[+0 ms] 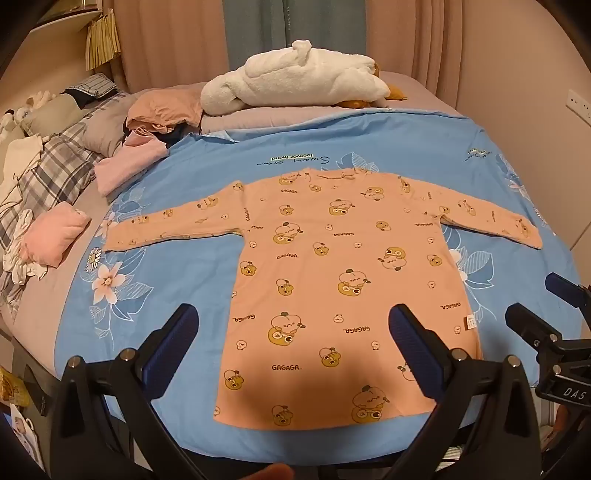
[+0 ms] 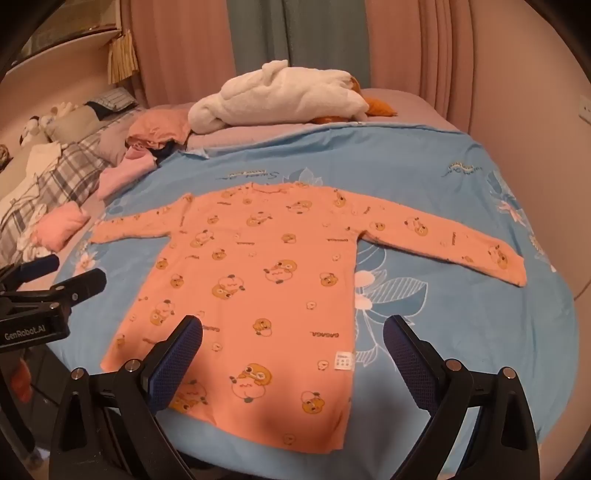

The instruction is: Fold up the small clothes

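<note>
A small peach long-sleeved shirt (image 1: 332, 266) with a cartoon bear print lies flat on a blue floral sheet (image 1: 155, 280), collar away from me and both sleeves spread out. My left gripper (image 1: 293, 321) hovers open above the shirt's hem, nothing between its blue-padded fingers (image 1: 173, 343). In the right wrist view the same shirt (image 2: 258, 273) lies spread, and my right gripper (image 2: 293, 332) hangs open over its lower right side near the white tag (image 2: 343, 360). Each gripper shows at the edge of the other's view: the right gripper (image 1: 554, 317) and the left gripper (image 2: 62, 273).
Folded pink clothes (image 1: 55, 232) and a loose pink pile (image 1: 147, 129) lie at the left on the bed. A white plush toy (image 1: 295, 77) rests at the far side. Plaid bedding (image 1: 48, 173) lies left. Curtains (image 1: 332, 29) hang behind.
</note>
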Motion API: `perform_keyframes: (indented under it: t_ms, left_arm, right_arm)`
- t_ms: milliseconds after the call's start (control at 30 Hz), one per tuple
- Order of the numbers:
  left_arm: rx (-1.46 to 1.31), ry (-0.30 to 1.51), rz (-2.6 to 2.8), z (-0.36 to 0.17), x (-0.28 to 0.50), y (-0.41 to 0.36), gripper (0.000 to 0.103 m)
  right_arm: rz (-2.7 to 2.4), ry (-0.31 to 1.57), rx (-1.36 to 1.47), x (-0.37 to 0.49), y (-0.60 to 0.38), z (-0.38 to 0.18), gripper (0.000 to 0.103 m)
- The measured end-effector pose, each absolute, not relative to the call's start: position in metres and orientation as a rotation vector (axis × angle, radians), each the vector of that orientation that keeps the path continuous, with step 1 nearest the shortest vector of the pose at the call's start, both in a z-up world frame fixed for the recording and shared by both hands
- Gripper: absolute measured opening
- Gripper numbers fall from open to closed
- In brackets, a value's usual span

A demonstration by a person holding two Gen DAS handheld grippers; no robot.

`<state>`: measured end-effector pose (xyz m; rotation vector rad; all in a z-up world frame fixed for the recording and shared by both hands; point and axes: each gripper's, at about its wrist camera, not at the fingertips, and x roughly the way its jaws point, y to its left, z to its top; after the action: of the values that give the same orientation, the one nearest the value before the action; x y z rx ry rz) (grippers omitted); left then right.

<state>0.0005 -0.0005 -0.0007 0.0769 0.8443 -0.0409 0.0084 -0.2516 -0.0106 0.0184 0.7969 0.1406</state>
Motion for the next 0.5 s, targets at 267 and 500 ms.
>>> perform_keyframes:
  t_ms: [267,500]
  left_arm:
    - [0.072,0.851,-0.031,-0.0066,0.0058,-0.008,0.103]
    - [0.073,0.845,-0.036,-0.0071,0.004,-0.009,0.103]
  right_arm:
    - [0.138,0.782,0.007,0.0078,-0.2469,-0.0073,0.098]
    - [0.147,0.783,0.004,0.0073,-0.2463,-0.0077,0.098]
